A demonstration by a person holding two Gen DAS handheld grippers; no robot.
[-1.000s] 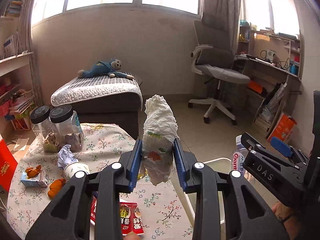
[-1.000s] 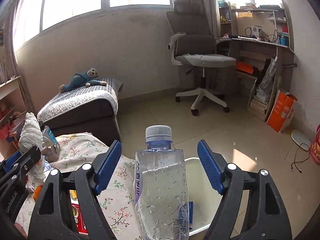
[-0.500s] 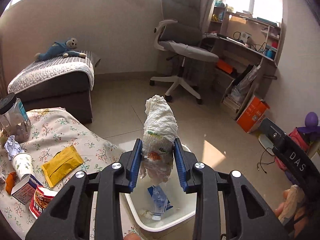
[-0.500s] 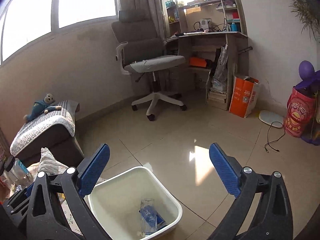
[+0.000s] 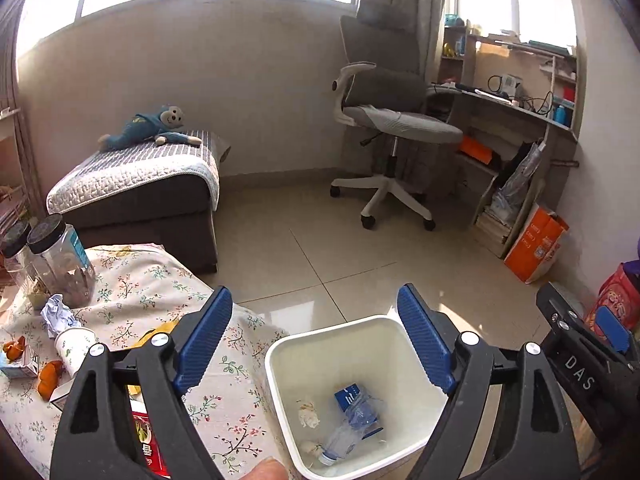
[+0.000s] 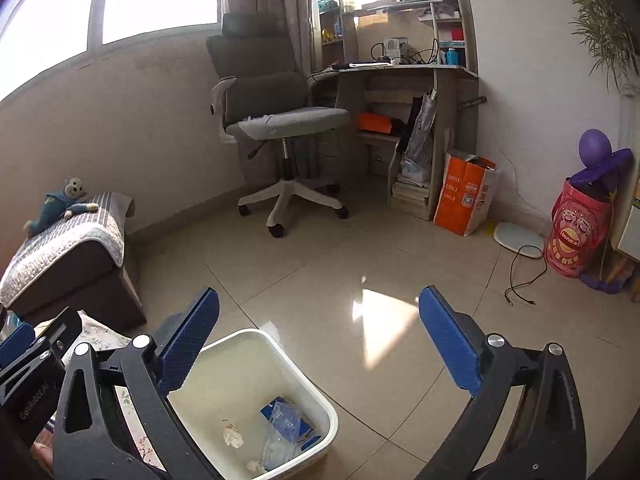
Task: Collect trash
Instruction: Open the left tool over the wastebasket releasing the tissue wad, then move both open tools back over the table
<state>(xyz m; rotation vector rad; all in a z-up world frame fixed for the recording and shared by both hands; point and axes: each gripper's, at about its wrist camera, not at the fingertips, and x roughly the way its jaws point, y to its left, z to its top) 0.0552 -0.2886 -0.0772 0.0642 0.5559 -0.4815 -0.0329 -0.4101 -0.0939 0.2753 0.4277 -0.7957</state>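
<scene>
My left gripper (image 5: 316, 304) hangs over the white trash bin (image 5: 276, 356), its jaws opening with nothing between them. Down in the bin lie a clear water bottle (image 5: 348, 424) and a crumpled white wad (image 5: 308, 416). My right gripper (image 6: 320, 296) stands open and empty above the bin's right side (image 6: 240, 360), where the bottle (image 6: 284, 428) and wad (image 6: 232, 436) also show. On the floral-cloth table (image 5: 160, 288) remain a crumpled paper ball (image 5: 58, 316), a paper cup (image 5: 74, 348), orange peel (image 5: 48, 376), a small carton (image 5: 18, 364) and a red packet (image 5: 146, 440).
Two black-lidded jars (image 5: 60, 260) stand at the table's far left. A dark ottoman (image 5: 136, 200) with a stuffed monkey sits behind the table. An office chair (image 5: 384, 128) and desk (image 6: 400, 76) are at the back; tiled floor (image 6: 360, 248) lies beyond the bin.
Both grippers swung from the table to over the bin. The right let the water bottle fall in, then the left opened and its crumpled tissue dropped in.
</scene>
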